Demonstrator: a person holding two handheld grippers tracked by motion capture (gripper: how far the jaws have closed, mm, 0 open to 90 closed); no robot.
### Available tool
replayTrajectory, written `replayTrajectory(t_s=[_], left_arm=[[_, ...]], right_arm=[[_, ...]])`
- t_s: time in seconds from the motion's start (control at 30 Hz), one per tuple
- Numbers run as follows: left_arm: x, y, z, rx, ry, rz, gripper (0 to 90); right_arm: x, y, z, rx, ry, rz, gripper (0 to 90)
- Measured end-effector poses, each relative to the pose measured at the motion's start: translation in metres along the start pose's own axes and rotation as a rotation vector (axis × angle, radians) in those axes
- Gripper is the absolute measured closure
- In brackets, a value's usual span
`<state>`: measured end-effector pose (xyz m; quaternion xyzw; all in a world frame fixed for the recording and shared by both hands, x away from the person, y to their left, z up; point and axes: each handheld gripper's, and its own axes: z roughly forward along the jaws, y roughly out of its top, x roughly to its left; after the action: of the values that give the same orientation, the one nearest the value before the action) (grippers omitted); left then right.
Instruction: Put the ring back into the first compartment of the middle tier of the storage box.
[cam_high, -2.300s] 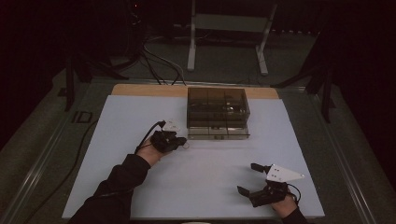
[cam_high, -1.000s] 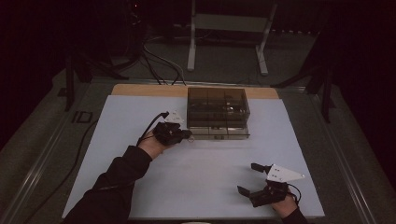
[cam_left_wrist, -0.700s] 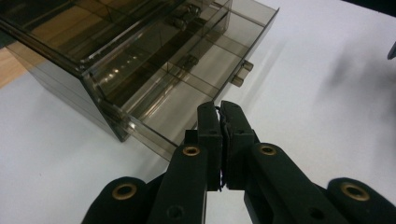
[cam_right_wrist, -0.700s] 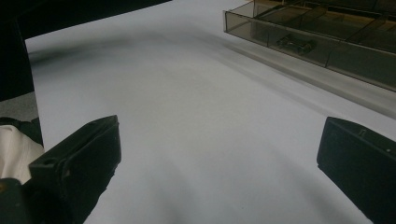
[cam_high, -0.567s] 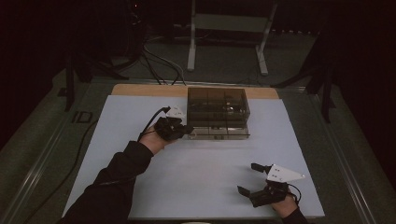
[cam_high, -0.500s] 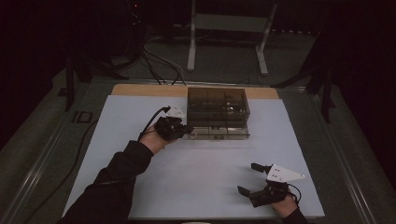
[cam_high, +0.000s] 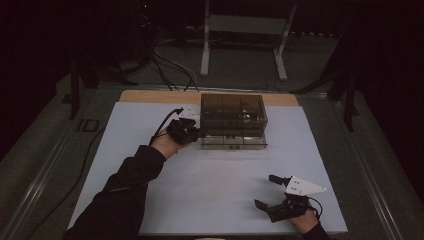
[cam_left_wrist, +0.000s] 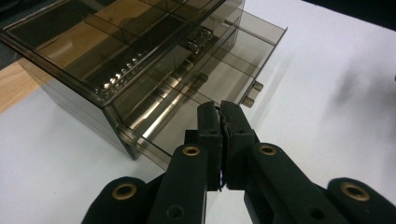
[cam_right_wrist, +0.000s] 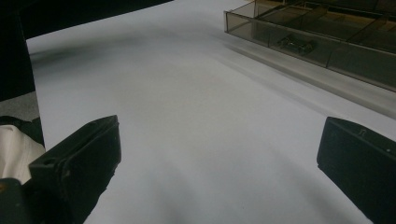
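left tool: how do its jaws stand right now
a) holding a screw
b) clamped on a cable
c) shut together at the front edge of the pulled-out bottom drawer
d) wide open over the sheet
c: in the left gripper view the left tool has its jaws pressed together at the front edge of the smoky drawer, which sticks out of the organizer box.

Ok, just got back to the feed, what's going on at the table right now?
A person works at a smoky clear drawer box on the white table cover. The left gripper, jaws shut, sits against the front edge of the bottom drawer, which stands pulled partly out. The right gripper rests open near the table's front, away from the box.
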<state>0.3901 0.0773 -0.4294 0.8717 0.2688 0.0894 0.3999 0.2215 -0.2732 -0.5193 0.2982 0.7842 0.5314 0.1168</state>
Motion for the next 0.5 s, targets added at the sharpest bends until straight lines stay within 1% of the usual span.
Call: replayTrajectory(t_s=[0.13, 0.23, 0.3, 0.33, 0.4, 0.47, 0.5], left_arm=[[0.004, 0.003, 0.002, -0.005, -0.002, -0.014, 90.0], [0.005, 0.005, 0.004, -0.004, 0.0, -0.016, 90.0], [0.006, 0.006, 0.006, -0.001, 0.006, -0.013, 90.0], [0.008, 0.007, 0.008, -0.006, 0.007, -0.02, 90.0], [0.009, 0.008, 0.008, -0.009, 0.014, -0.019, 90.0], [0.013, 0.01, 0.009, -0.021, 0.012, -0.035, 90.0], [0.014, 0.01, 0.01, -0.019, 0.012, -0.035, 90.0]], right_arm=[[0.0, 0.0, 0.0, -0.001, 0.001, 0.002, 0.0], [0.0, 0.0, 0.0, 0.0, 0.001, 0.001, 0.0], [0.0, 0.0, 0.0, 0.0, 0.002, -0.001, 0.0], [0.0, 0.0, 0.0, -0.001, 0.003, 0.0, 0.0], [0.0, 0.0, 0.0, -0.002, 0.003, 0.001, 0.0], [0.0, 0.0, 0.0, -0.002, 0.005, 0.0, 0.0], [0.0, 0.0, 0.0, -0.001, 0.005, -0.001, 0.0]])
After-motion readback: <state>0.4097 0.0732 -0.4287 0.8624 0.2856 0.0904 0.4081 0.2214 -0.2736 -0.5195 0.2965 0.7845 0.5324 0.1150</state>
